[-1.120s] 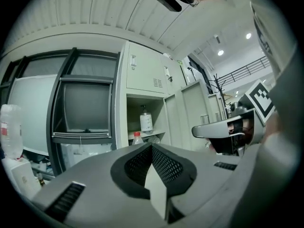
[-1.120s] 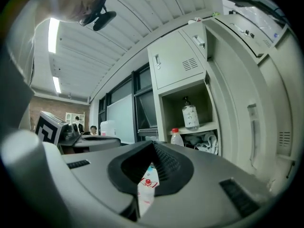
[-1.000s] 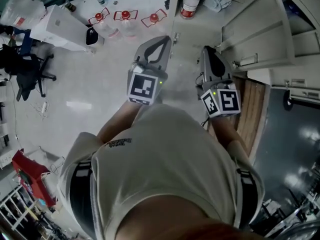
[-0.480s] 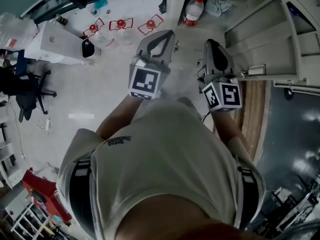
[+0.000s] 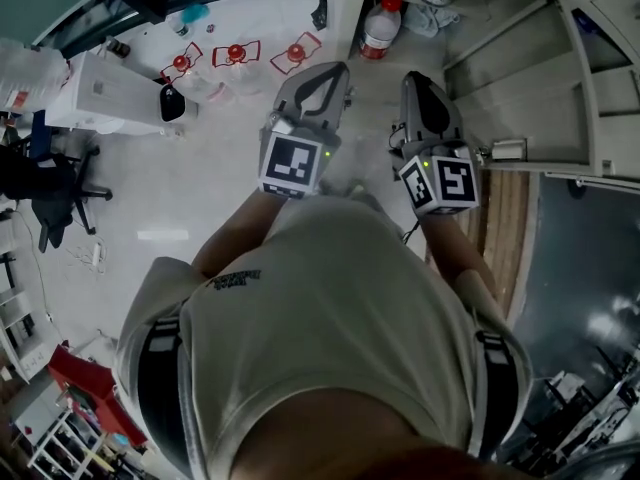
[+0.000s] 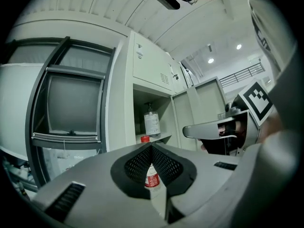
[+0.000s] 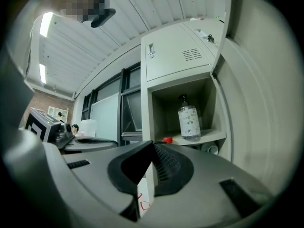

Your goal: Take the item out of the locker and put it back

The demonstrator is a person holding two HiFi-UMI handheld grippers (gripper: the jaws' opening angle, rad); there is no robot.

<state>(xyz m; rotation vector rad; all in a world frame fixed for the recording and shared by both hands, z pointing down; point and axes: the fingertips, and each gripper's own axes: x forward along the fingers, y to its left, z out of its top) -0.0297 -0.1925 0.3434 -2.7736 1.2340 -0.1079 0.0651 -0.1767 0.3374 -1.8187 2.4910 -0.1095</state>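
The locker (image 7: pixel 180 56) stands open ahead of me. A clear pump bottle (image 7: pixel 189 120) (image 6: pixel 151 120) is upright on its upper shelf. Below it stands a white bottle with a red cap and red label (image 5: pixel 378 26) (image 6: pixel 151 177); only its cap (image 7: pixel 167 139) shows over the right jaws. My left gripper (image 5: pixel 338 70) (image 6: pixel 152 147) and right gripper (image 5: pixel 412 78) (image 7: pixel 152 144) are side by side, level, pointing at the locker and short of it. Both have their jaws together with nothing between them.
The open locker door (image 5: pixel 520 98) hangs to the right of my right gripper. A crumpled cloth (image 5: pixel 435 13) lies beside the red-capped bottle. A white box (image 5: pixel 110 93), red floor markers (image 5: pixel 236 53) and a black office chair (image 5: pixel 50 183) are at the left.
Both grippers have moved forward toward the open locker, and the red-capped bottle sits closer to their tips. The jaws stayed together.
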